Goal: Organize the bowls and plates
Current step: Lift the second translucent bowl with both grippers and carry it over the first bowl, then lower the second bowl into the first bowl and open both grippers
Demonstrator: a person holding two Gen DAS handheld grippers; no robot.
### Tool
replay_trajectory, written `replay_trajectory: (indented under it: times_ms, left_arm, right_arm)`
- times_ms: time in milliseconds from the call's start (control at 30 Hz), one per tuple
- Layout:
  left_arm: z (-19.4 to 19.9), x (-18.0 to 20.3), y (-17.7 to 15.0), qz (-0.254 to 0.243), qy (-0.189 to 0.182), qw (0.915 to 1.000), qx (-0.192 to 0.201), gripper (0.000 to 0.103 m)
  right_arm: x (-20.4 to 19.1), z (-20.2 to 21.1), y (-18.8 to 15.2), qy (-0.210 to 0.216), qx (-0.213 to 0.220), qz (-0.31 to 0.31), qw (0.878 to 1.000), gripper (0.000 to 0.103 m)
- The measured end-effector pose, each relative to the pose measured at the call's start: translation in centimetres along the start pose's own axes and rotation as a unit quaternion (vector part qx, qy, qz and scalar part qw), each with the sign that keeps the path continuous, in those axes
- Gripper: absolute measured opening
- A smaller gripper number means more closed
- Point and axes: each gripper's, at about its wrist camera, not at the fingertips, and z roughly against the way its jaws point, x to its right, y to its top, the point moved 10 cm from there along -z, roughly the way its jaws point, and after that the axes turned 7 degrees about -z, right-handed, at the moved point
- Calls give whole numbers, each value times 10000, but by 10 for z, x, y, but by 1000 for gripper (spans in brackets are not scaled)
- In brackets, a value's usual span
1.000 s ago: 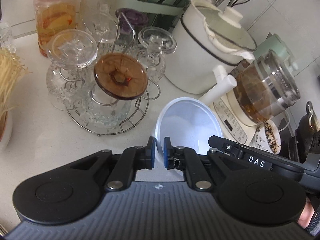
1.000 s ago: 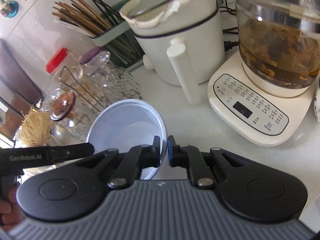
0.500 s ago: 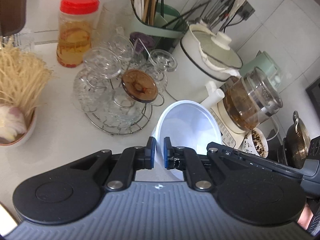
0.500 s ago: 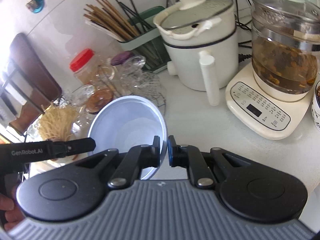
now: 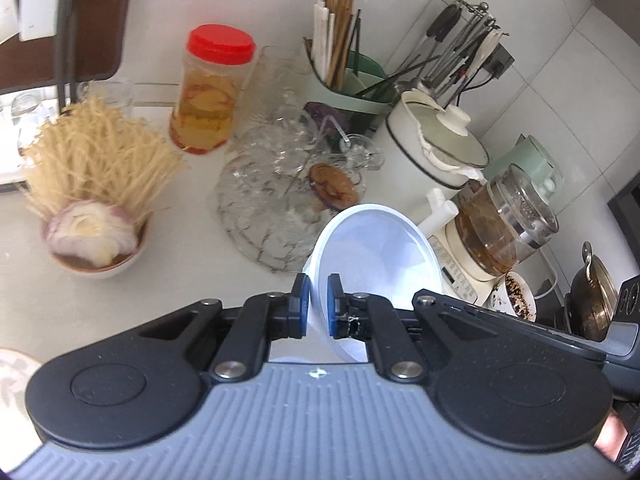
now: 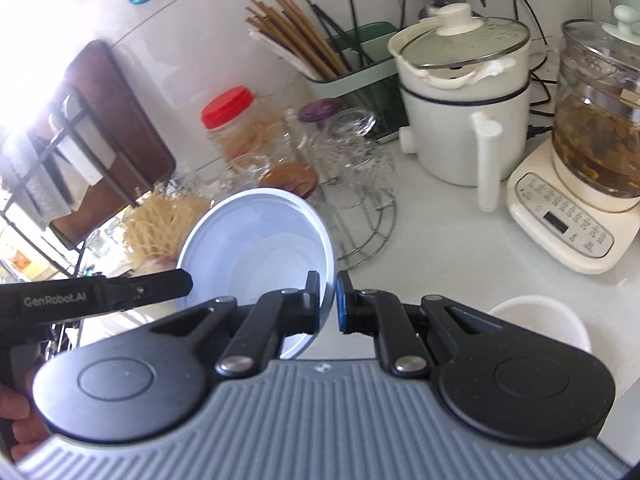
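Step in hand: carrying. The white bowl (image 5: 376,256) is off the counter (image 6: 432,216), tilted, held by its rim from two sides; judged as mid-transfer toward wherever the bowls are gathered.
Left gripper (image 5: 317,306): clamped on the near rim of the white bowl, one blue pad inside the wall and one outside.
Right gripper (image 6: 329,302): closed on the opposite rim of the same bowl; in the right wrist view the rim edge passes between its pads.
White bowl contents: nothing visible inside.
Next move: probably level the bowl and bring it over a second white bowl (image 6: 540,320) standing low on the counter beside the right gripper; both grippers need to travel together so the rim does not twist out, then let go only once it is seated. Whether that bowl is the intended spot cannot be told.
Small bowl (image 5: 96,248): holds a cut onion and pale dry noodles.
Red-lidded jar (image 5: 208,92): amber liquid with pieces in it.
Glass kettle (image 5: 504,224): brown infusion, on its cream base.
White pot (image 6: 460,108): lidded, contents hidden.
Green caddy (image 6: 356,68): chopsticks upright.
Wire rack (image 5: 276,196): glass cups, apparently upended.
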Motion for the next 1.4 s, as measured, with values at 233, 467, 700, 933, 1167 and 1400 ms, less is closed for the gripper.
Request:
replay_trajectory:
  times_ms: [233,467,700,933,1167,1400]
  left_arm:
    - [7,-19,-22,43,73,9996,-270,10]
    - [3,-25,-41,47,25,9985,-542,10]
    - [-3,-27,-63,-32,139,9962,-860,11]
    - [-9,-29,-79,-44,249,9927,-1179,11]
    - [-12,-27,-86,-62,297,9914,-1273,11]
    - [-13,-28,-87,82,316,9907,-1321,17]
  right_arm:
    - [-12,-3,-23,-82,-216,0,9997,11]
    - [-10,-2,-46,-211,-437,-33,9988,12]
    - [-6,-5,-65,-310,-724,-41,9969,13]
    - [-3,-8,-77,-351,-957,5,9948,13]
    - [0,-9,-83,-408,-1056,58,9936,13]
    - [1,-7,-82,-362,-999,29,9943,13]
